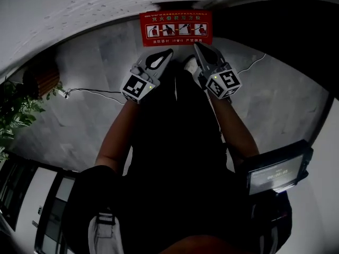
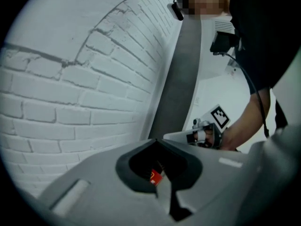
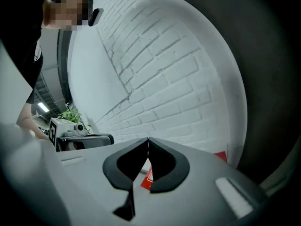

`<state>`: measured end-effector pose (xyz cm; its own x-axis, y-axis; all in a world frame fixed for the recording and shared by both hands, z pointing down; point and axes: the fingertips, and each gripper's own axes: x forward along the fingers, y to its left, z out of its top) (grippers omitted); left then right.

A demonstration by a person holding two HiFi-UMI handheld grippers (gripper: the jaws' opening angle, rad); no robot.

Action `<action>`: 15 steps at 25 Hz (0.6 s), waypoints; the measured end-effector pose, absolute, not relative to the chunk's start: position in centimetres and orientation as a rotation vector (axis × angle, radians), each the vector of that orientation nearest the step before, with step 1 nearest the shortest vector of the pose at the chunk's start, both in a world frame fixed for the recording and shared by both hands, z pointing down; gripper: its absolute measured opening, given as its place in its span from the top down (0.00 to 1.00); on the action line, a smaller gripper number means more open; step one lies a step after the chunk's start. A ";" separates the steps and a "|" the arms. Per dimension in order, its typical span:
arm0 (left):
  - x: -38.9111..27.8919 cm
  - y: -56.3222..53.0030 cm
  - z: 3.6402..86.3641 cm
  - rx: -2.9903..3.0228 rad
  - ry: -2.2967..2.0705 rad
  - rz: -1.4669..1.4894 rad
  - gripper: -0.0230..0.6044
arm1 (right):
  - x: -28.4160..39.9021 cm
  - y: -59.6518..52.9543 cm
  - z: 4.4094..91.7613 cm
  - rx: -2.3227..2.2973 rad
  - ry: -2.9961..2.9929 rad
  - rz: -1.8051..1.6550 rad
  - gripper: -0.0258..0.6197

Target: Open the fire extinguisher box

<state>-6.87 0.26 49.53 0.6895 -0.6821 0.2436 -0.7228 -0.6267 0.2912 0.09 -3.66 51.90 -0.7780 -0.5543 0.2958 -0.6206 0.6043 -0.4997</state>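
The red fire extinguisher box (image 1: 176, 28), with a white pictogram label on top, stands against the white wall ahead of me. My left gripper (image 1: 168, 52) and my right gripper (image 1: 196, 46) both hover just short of its near edge, tips pointing at it, neither touching it. Both are shut with nothing between their fingers. In the left gripper view the closed tips (image 2: 157, 140) frame a scrap of the red box (image 2: 155, 176). The right gripper view shows closed tips (image 3: 148, 139) with the red box (image 3: 220, 157) beyond them.
A white brick wall (image 2: 70, 79) rises behind the box, with a dark pillar (image 2: 181, 79) beside it. A thin cable (image 1: 95, 91) runs over the grey floor. A potted plant (image 1: 16, 107) stands at the left. A black box-like device (image 1: 275, 173) hangs at my right side.
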 end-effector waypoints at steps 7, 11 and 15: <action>-4.4 0.8 58.2 2.476 -1.053 0.248 0.96 | 1.9 -1.5 63.3 1.085 -2.530 1.174 0.94; -3.8 0.7 61.7 2.462 -1.054 0.290 0.96 | 2.8 -0.6 68.6 1.137 -2.428 1.203 0.94; -3.0 0.0 63.6 2.462 -1.048 0.287 0.96 | 3.5 0.1 72.2 1.180 -2.357 1.307 0.94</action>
<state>-3.04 0.02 63.59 0.6903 -0.6305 0.3549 -0.7233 -0.6123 0.3193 3.46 0.06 72.15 -0.6618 -0.5481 0.5115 -0.7241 0.2909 -0.6253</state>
